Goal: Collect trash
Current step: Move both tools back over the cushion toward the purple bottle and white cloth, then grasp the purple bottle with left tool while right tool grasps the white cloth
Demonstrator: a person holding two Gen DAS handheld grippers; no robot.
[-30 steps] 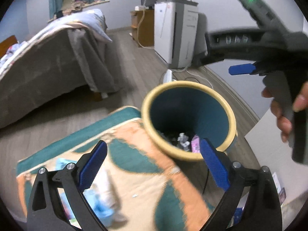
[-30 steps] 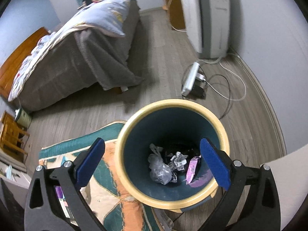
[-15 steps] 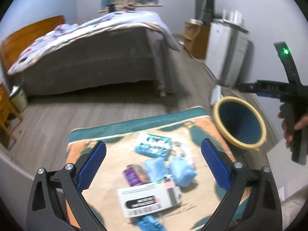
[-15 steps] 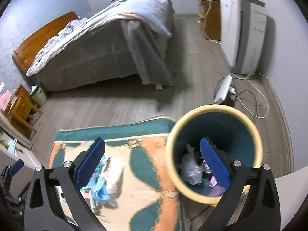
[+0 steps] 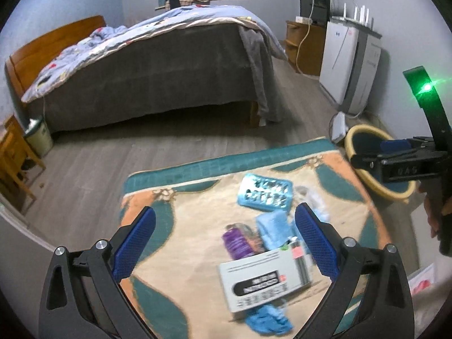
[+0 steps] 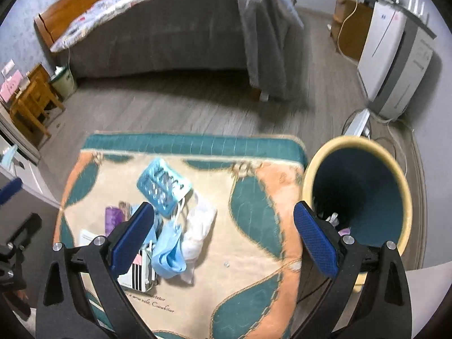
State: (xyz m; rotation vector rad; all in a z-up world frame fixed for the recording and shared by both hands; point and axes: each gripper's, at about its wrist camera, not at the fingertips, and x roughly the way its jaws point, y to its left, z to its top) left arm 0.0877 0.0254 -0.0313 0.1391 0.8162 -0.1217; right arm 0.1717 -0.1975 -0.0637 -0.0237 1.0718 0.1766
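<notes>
Here, my left gripper (image 5: 224, 247) hangs over the rug (image 5: 183, 248) with its blue pads spread wide, nothing between them; below it lies the trash — a white box with a black label (image 5: 264, 281), a purple packet (image 5: 236, 241), a light-blue plastic tray (image 5: 265, 193) and crumpled blue tissue (image 5: 268, 322); my right gripper (image 6: 223, 240) is likewise wide apart and empty, above the same rug (image 6: 254, 212); a pale-blue mask (image 6: 169, 250) and white wad (image 6: 199, 226) sit between its pads in view; the yellow-rimmed bin (image 6: 358, 152) stands on the floor just beside the rug's right edge — scraps show at its bottom; a bed (image 5: 158, 79) stands behind.
</notes>
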